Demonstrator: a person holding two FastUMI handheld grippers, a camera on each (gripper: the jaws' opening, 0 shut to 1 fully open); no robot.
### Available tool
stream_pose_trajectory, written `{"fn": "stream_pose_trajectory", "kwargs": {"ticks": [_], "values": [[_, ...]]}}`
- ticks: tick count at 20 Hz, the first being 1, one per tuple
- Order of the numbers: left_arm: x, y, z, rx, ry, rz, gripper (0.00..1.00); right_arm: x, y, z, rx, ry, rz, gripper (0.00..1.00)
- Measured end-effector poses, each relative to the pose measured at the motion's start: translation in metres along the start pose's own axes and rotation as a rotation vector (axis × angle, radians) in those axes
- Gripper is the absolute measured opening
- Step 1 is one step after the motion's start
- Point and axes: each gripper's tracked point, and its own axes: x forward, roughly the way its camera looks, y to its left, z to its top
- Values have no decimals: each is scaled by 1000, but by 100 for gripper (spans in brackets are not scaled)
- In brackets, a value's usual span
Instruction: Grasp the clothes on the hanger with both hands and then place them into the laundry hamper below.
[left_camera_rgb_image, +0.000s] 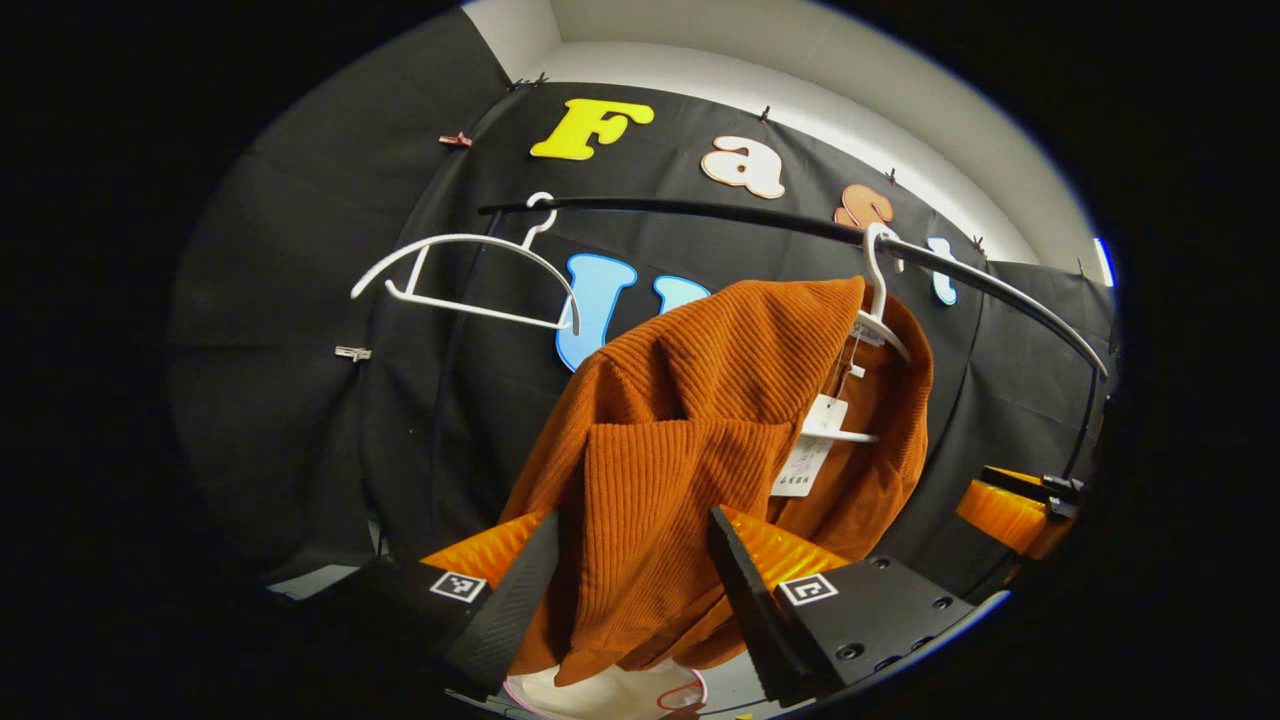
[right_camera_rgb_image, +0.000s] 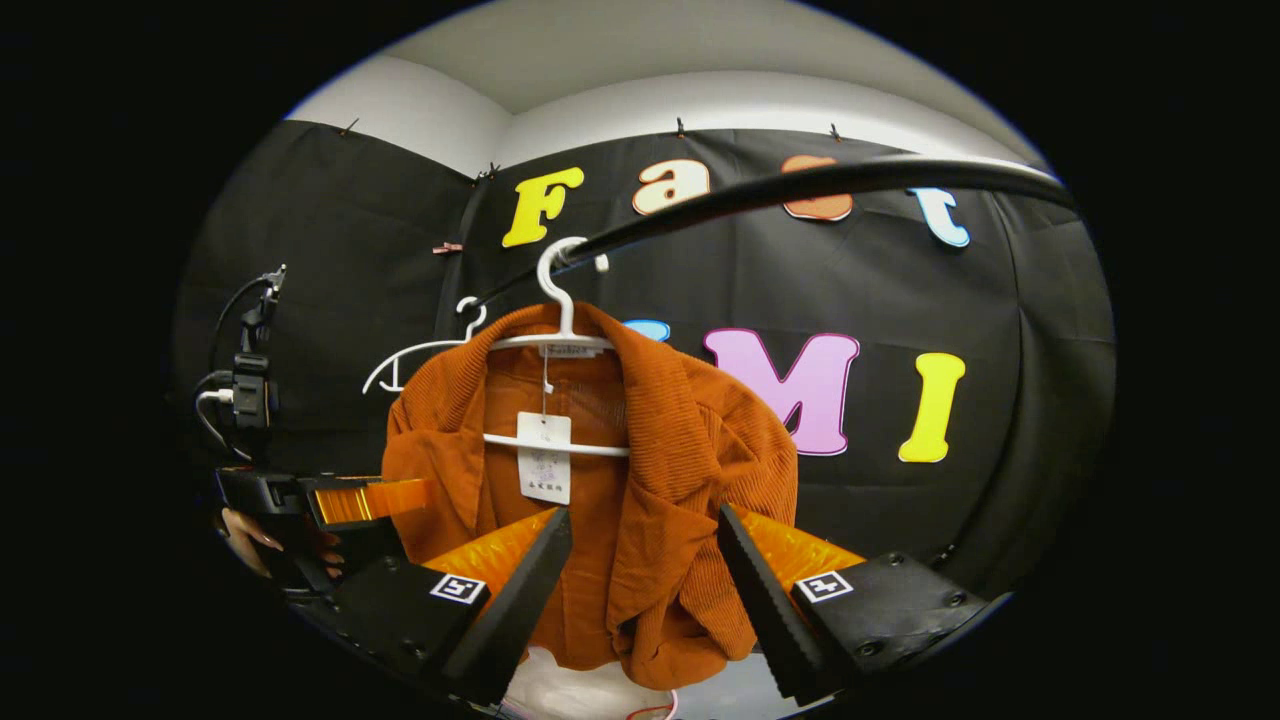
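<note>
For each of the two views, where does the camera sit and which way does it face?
Left gripper view: rides the left gripper, facing the orange ribbed garment from its side; own open fingers flank it.
Right gripper view: rides the right gripper, facing the garment's open front; own fingers, plus the other gripper and a hand farther off.
Shared: garment, its white plastic hanger, black rail, empty white hanger.

Jacket (right_camera_rgb_image: 690, 480): rust ribbed cloth, matt
Hanger (right_camera_rgb_image: 560, 300): white smooth plastic
Rail (left_camera_rgb_image: 700, 212): black, smooth
Tag (right_camera_rgb_image: 544, 457): paper
</note>
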Motion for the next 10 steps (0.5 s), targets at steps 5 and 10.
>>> {"fn": "stream_pose_trajectory", "kwargs": {"ticks": [5,10], "values": [[10,-28,2,-5,-7,-84,90,28,-11,-22,33,40,19,96],[18,-49,1,18,-9,-109,90,49,-21,-36,58,55,45,97]]}}
